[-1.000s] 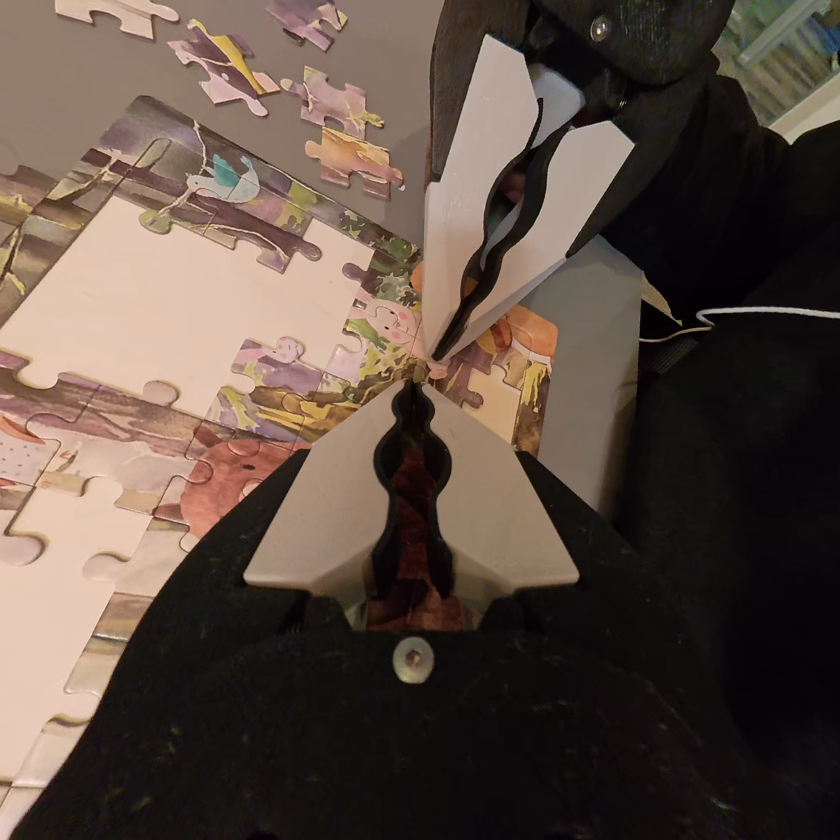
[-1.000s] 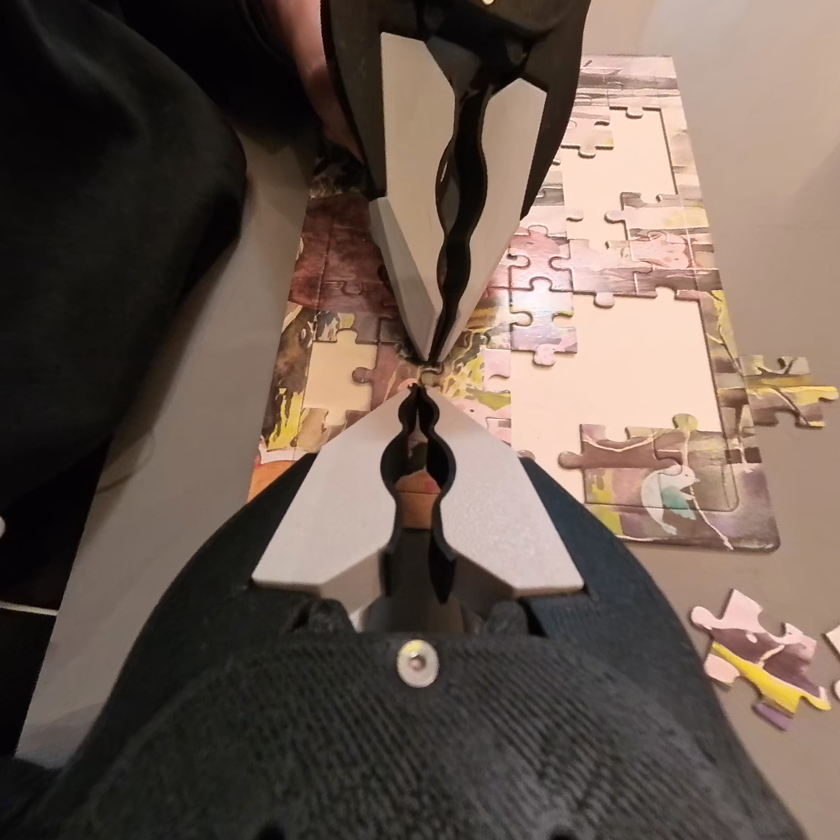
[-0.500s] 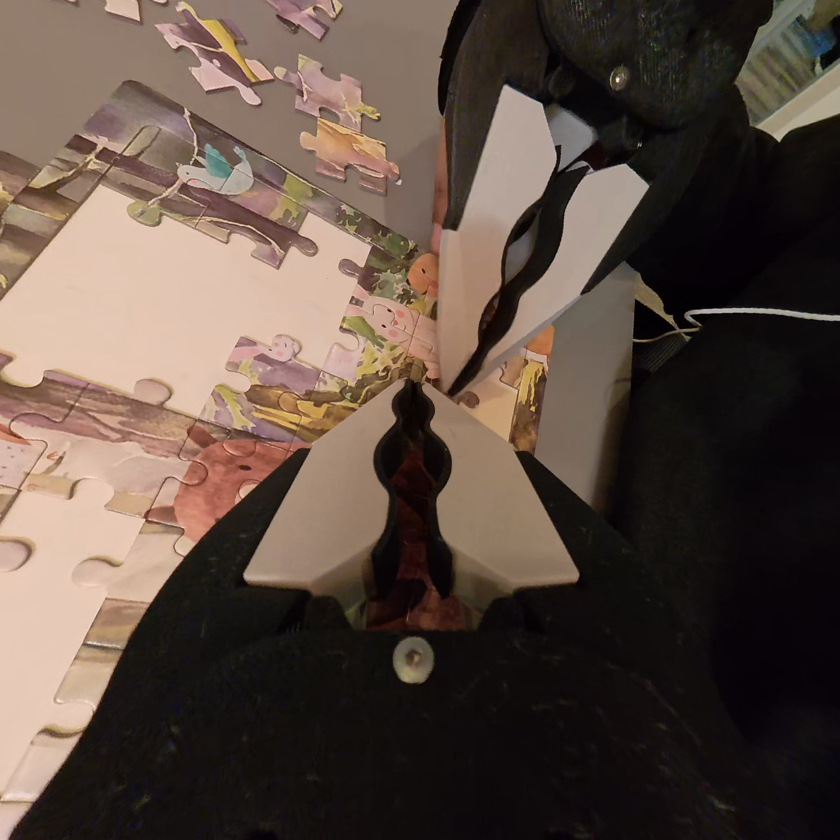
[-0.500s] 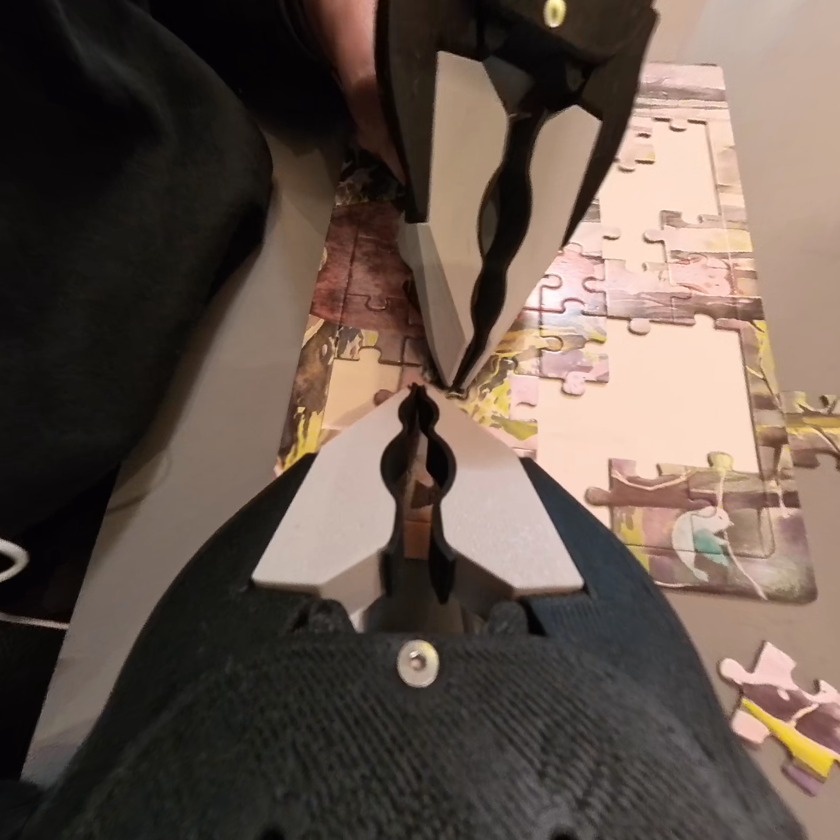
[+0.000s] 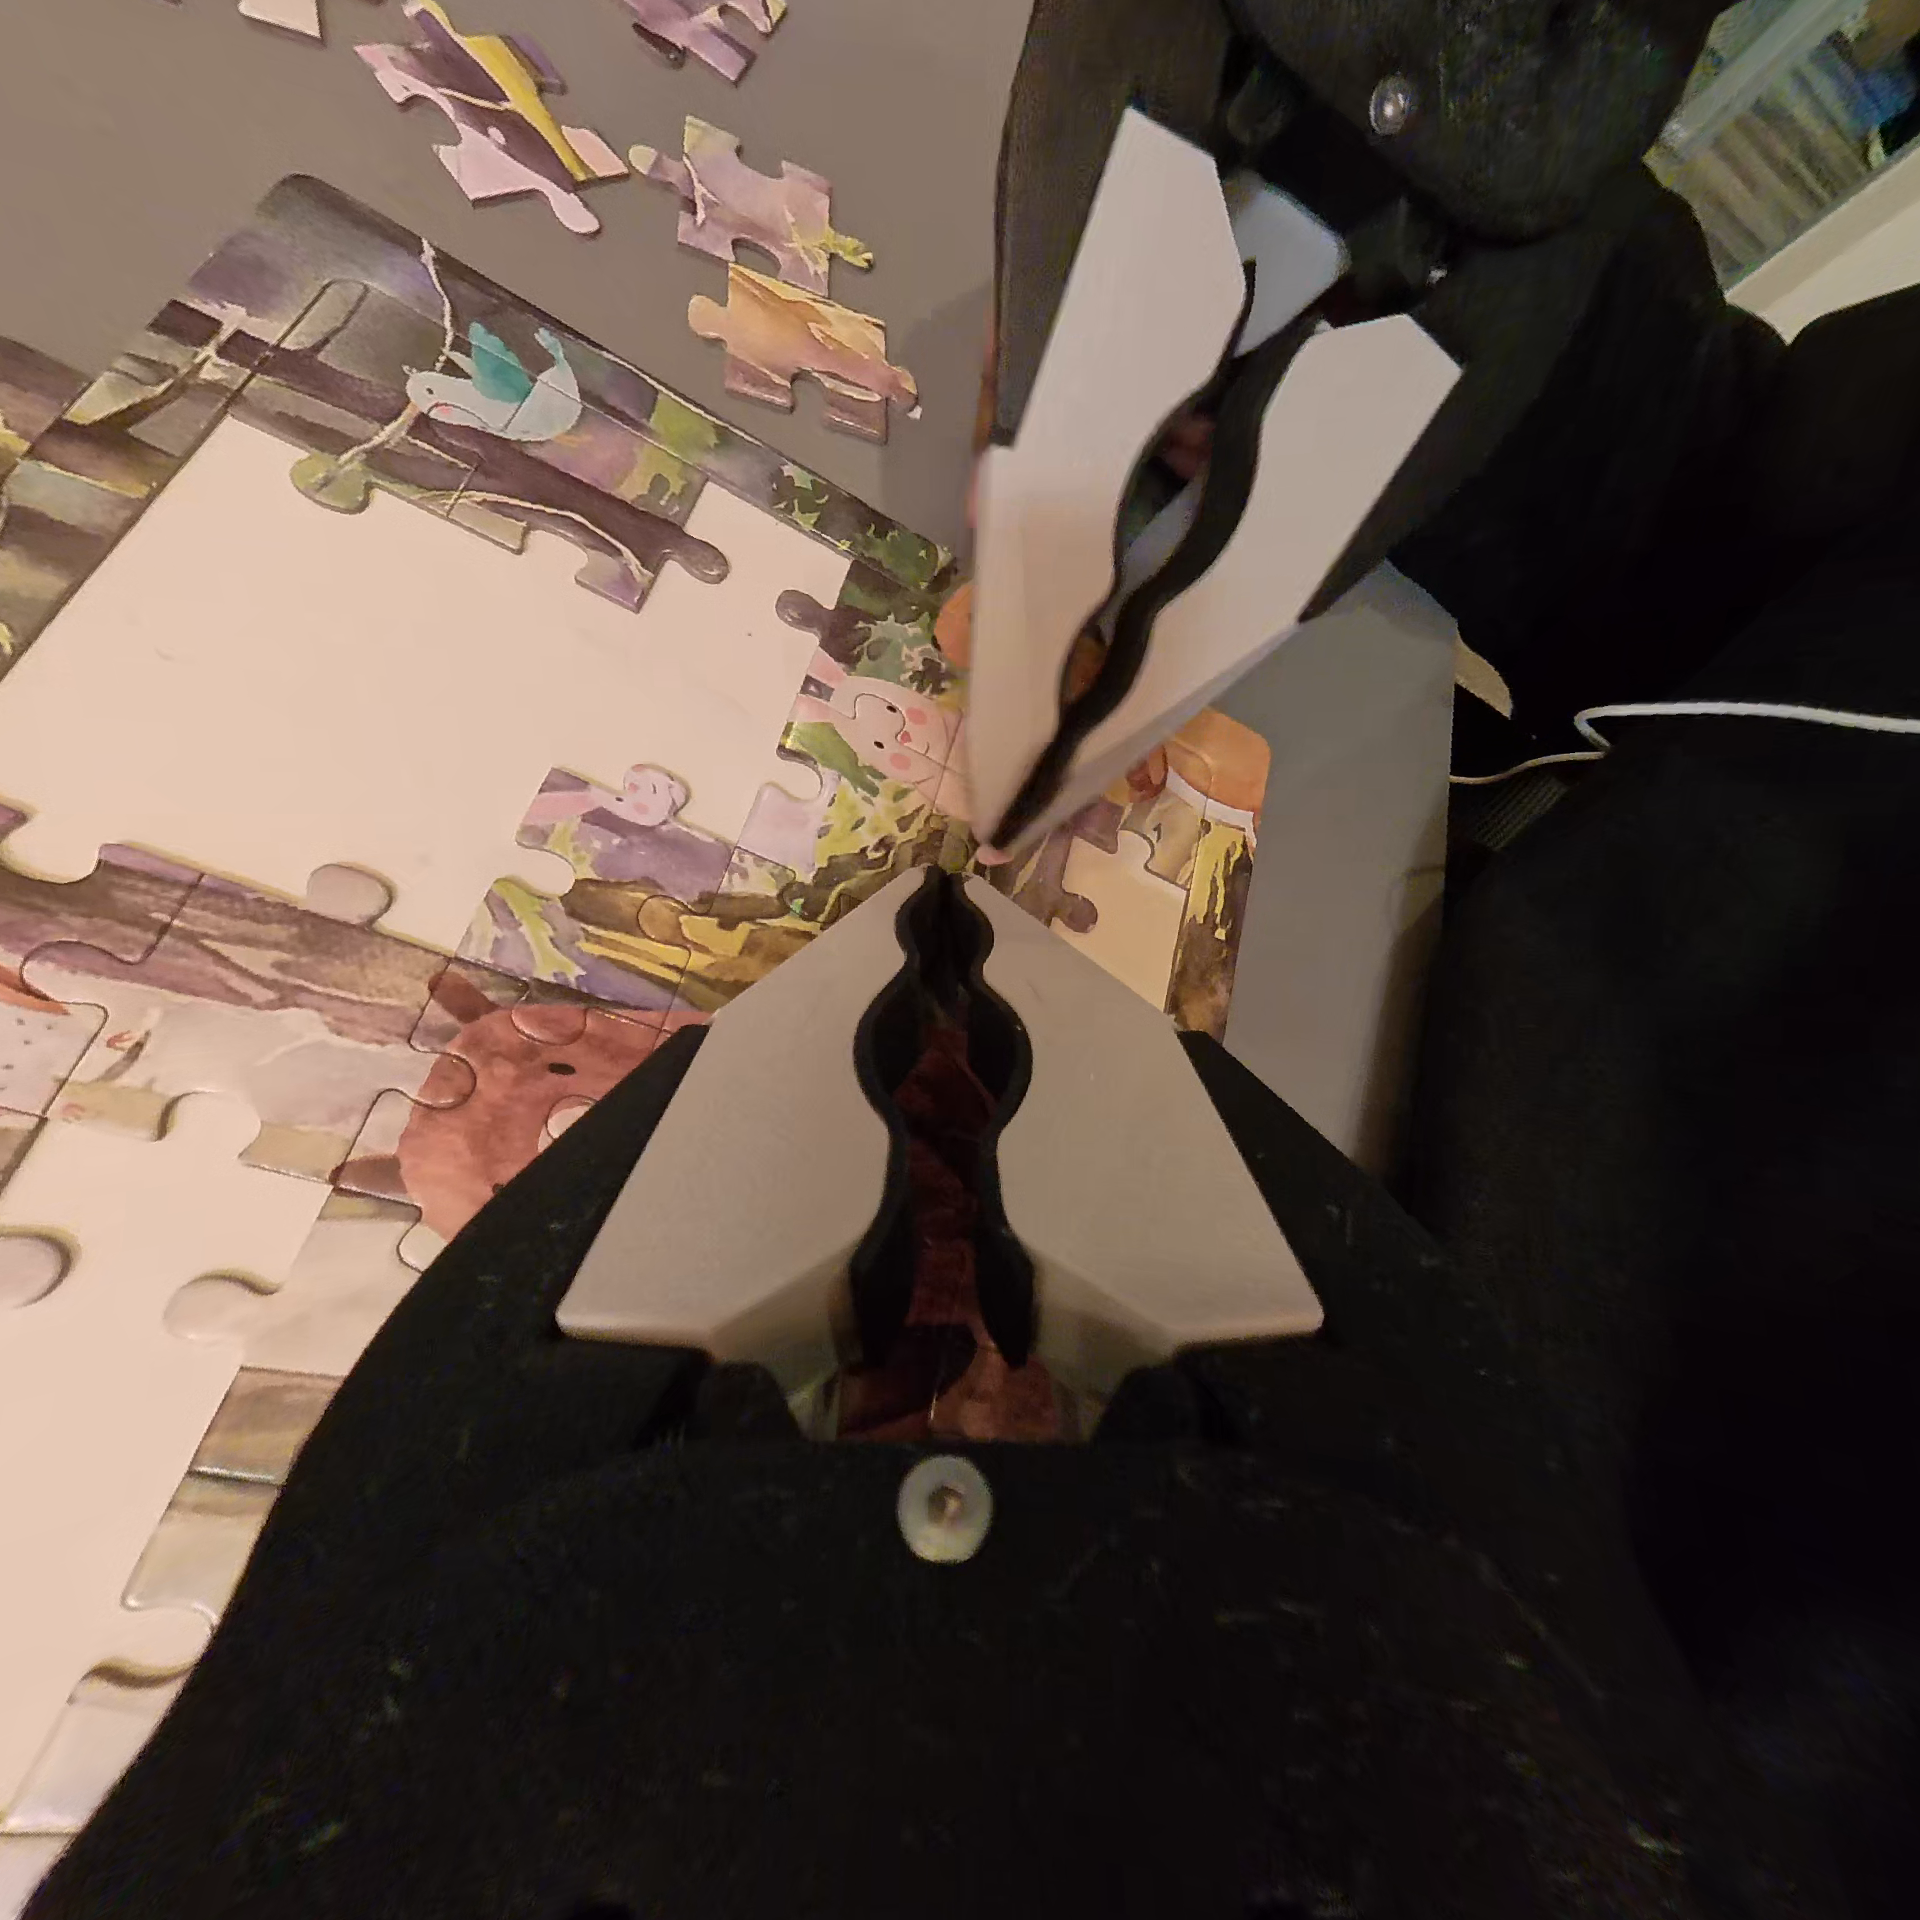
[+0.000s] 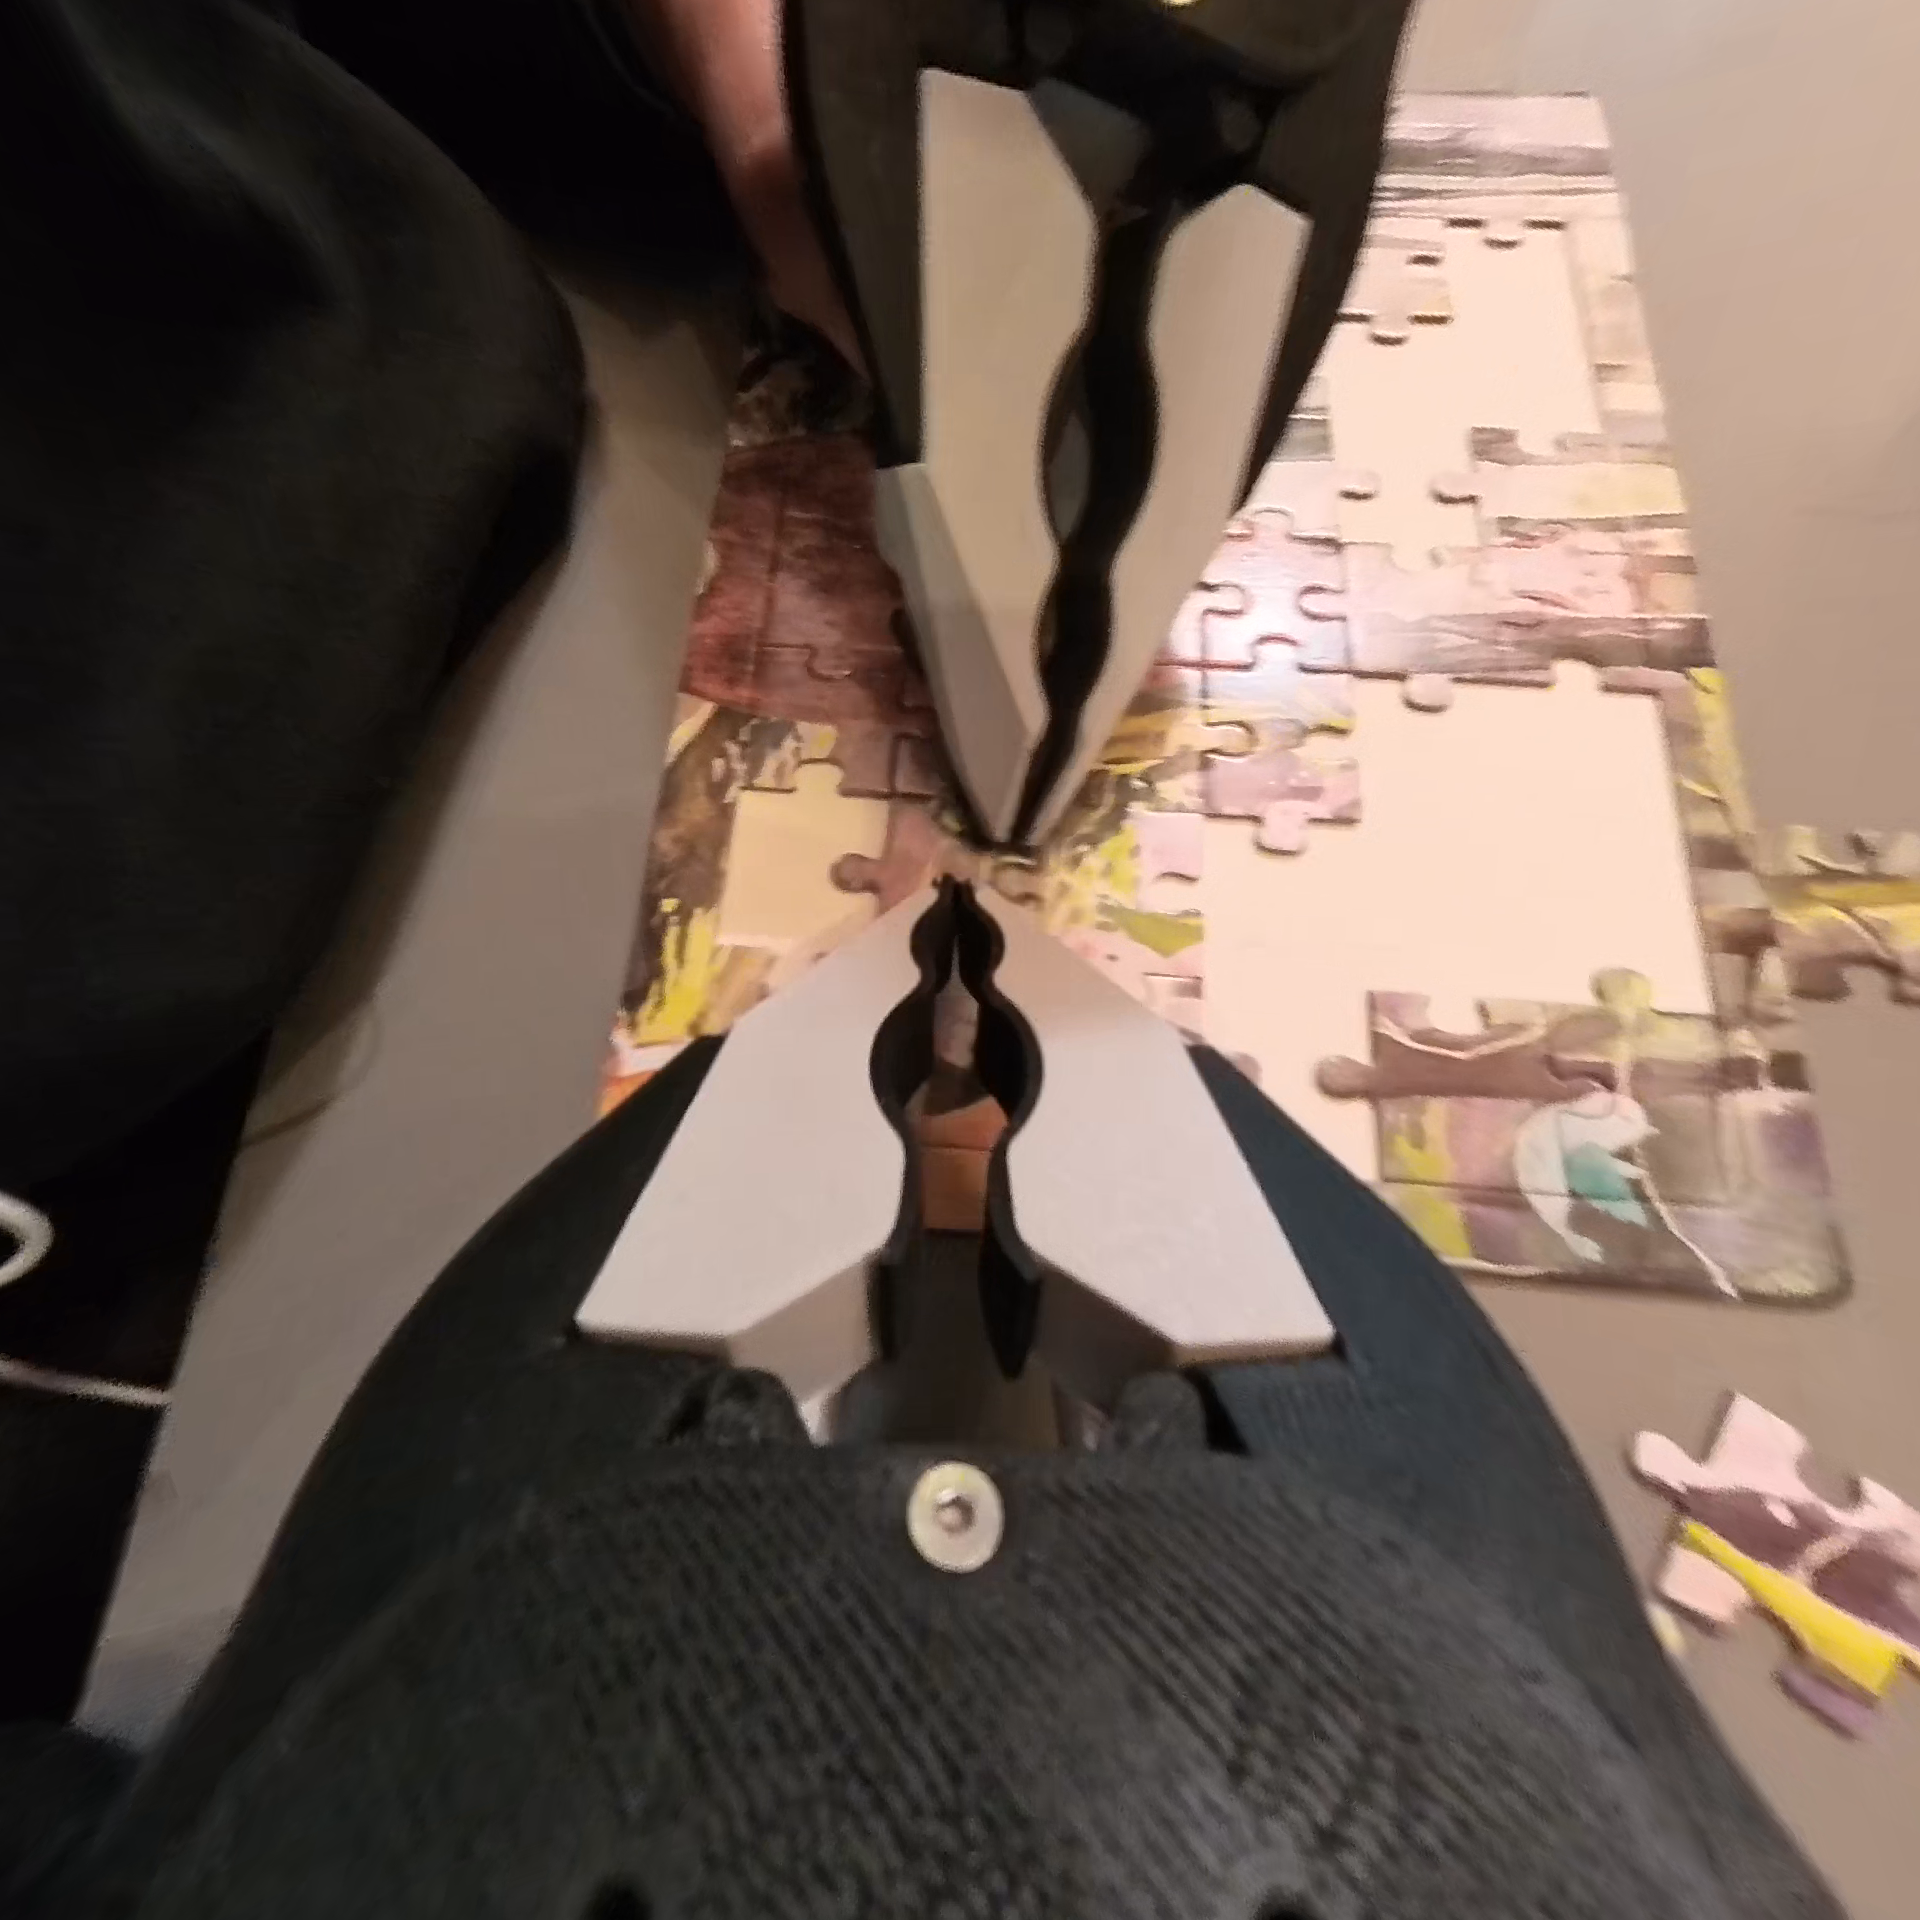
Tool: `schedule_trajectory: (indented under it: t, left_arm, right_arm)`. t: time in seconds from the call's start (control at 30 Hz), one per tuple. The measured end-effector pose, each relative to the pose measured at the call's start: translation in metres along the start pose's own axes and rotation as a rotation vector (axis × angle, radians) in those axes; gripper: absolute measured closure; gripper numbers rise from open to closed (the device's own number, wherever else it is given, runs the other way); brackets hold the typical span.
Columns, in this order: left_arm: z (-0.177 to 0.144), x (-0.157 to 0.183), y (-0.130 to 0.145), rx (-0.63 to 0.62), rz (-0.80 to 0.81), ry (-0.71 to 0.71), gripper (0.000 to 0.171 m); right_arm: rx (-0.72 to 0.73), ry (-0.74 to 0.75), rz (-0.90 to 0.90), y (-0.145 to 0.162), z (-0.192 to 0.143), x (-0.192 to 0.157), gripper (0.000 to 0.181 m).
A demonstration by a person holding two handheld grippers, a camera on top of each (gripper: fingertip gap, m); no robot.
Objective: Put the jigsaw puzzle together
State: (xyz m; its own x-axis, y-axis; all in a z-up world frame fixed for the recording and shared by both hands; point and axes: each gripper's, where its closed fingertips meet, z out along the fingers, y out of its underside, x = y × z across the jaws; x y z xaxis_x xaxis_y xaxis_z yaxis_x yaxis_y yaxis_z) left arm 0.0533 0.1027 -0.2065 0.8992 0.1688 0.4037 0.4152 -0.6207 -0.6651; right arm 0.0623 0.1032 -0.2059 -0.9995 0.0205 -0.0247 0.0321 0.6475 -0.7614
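A partly built jigsaw lies in its frame (image 5: 301, 218), with bare white gaps (image 5: 364, 675) and a bird picture (image 5: 499, 395); the frame's edge also shows in the right wrist view (image 6: 1766, 1283). My left gripper (image 5: 940, 878) is shut, its tips down on the joined pieces near the board's right end. My right gripper (image 5: 997, 842) comes in from the upper right, also shut, with its tips almost touching the left's. In the right wrist view my right gripper (image 6: 951, 894) meets the left gripper (image 6: 1003, 836) over the same spot. Neither holds a piece that I can see.
Loose pieces lie on the grey table beyond the board (image 5: 499, 156) (image 5: 769, 208) (image 5: 810, 353). Another lies at the lower right in the right wrist view (image 6: 1787, 1558). A person's dark clothing (image 5: 1662, 1039) fills the side by the table edge. Both grippers' tips are roughly 12 centimetres from the bird picture (image 5: 499, 395). My right wrist view (image 6: 1576, 1148) looks at it from another angle.
Both grippers stay shut and tip to tip on the board. The right wrist view has shifted and blurred, so the right gripper is moving slightly. The puzzle looks unchanged.
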Motion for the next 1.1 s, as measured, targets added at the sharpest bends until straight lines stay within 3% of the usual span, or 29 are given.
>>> schedule_trajectory:
  t: [0.07, 0.2, 0.33, 0.43, 0.57, 0.7, 0.77, 0.87, 1.1]
  left_arm:
    - [0.0, 0.0, 0.0, 0.0, -0.002, 0.002, 0.171]
    - [0.0, 0.0, 0.0, 0.001, -0.009, 0.006, 0.171]
    - [0.0, 0.0, 0.0, 0.001, -0.011, 0.007, 0.171]
    - [0.0, 0.0, 0.0, 0.002, -0.012, 0.008, 0.171]
    - [0.0, 0.0, 0.0, 0.003, -0.014, 0.008, 0.171]
    - [-0.001, 0.0, -0.001, 0.008, -0.022, 0.014, 0.171]
    - [-0.003, 0.0, -0.003, 0.027, -0.015, 0.006, 0.171]
    - [-0.02, 0.004, -0.023, 0.184, 0.005, 0.007, 0.171]
    - [-0.069, -0.014, -0.05, 0.366, -0.022, -0.101, 0.171]
  right_arm:
    - [-0.001, -0.021, 0.003, -0.001, 0.001, -0.003, 0.181]
    - [0.0, 0.116, 0.042, 0.004, -0.005, 0.022, 0.181]
    - [0.001, 0.017, 0.046, 0.003, -0.004, 0.008, 0.181]
    - [0.004, 0.133, 0.103, 0.006, -0.007, 0.03, 0.181]
    - [0.002, 0.02, 0.064, 0.005, -0.006, 0.011, 0.181]
    - [0.012, 0.204, 0.118, 0.01, -0.017, 0.043, 0.181]
    - [0.122, 0.204, 0.128, -0.004, -0.03, 0.044, 0.181]
    - [0.353, 0.14, 0.149, -0.036, -0.055, 0.038, 0.181]
    - [0.459, 0.289, 0.211, -0.036, -0.082, 0.07, 0.181]
